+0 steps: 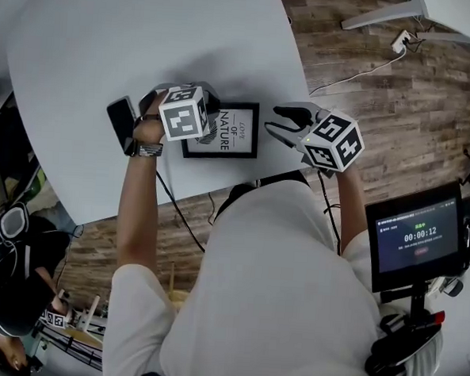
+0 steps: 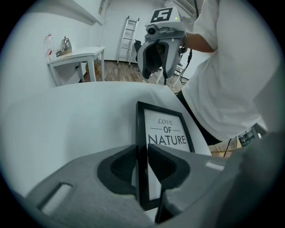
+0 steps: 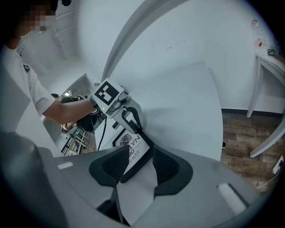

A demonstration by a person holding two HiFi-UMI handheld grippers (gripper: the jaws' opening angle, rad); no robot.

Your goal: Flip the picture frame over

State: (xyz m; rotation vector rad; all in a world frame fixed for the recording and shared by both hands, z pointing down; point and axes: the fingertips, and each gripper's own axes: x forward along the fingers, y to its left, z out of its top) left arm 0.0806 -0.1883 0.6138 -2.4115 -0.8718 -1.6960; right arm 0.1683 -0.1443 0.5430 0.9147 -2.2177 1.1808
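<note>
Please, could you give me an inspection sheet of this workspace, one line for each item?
Surface: white round table.
Job's things: frame lies face up, print showing; not yet flipped.
Clutter: black phone beside the frame.
Grippers: left tool open, a frame edge shows between its jaws; right tool open, just beside the frame.
Cables: black cable runs off the table's near edge; white cable on the floor.
Surroundings: wood floor; screen at the person's right.
</note>
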